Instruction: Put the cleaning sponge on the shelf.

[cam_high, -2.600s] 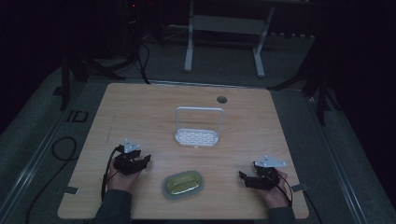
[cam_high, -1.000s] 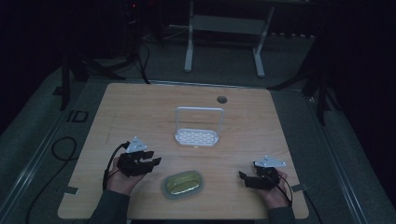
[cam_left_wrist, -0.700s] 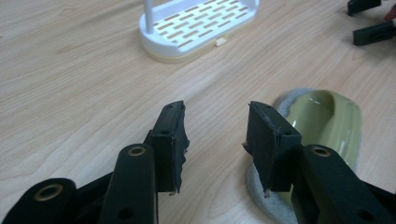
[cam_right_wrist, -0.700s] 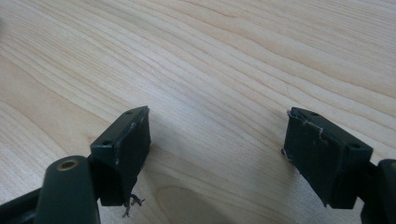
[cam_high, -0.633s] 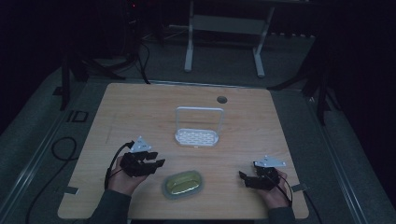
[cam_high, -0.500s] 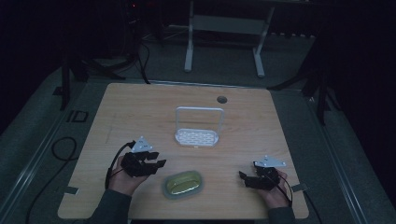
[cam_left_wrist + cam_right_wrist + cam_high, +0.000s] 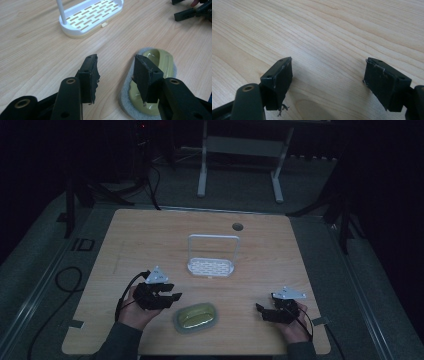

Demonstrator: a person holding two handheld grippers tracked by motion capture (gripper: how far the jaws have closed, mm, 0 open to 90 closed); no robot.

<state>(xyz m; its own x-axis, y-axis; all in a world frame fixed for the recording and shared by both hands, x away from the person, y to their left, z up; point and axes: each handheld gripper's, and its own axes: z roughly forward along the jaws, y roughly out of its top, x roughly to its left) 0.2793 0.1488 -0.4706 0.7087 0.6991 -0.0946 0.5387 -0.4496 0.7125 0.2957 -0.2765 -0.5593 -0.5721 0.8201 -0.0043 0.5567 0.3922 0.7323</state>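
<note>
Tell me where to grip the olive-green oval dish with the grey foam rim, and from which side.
Pinch the olive-green oval dish across its narrow width, coming from above with the left hand-held gripper: it lies flat, and its soft grey foam rim should give grip.

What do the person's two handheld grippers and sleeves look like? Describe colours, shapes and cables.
Both the left gripper and the right gripper are black with two flat, blocky jaws. Each carries a grey three-cornered plate on top and trails a black cable. The sleeves are dark grey.

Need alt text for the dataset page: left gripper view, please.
An open left gripper hovers over a wooden table, one pad over a yellow-green soap dish on a grey sponge pad. A white slotted rack stands beyond.
</note>
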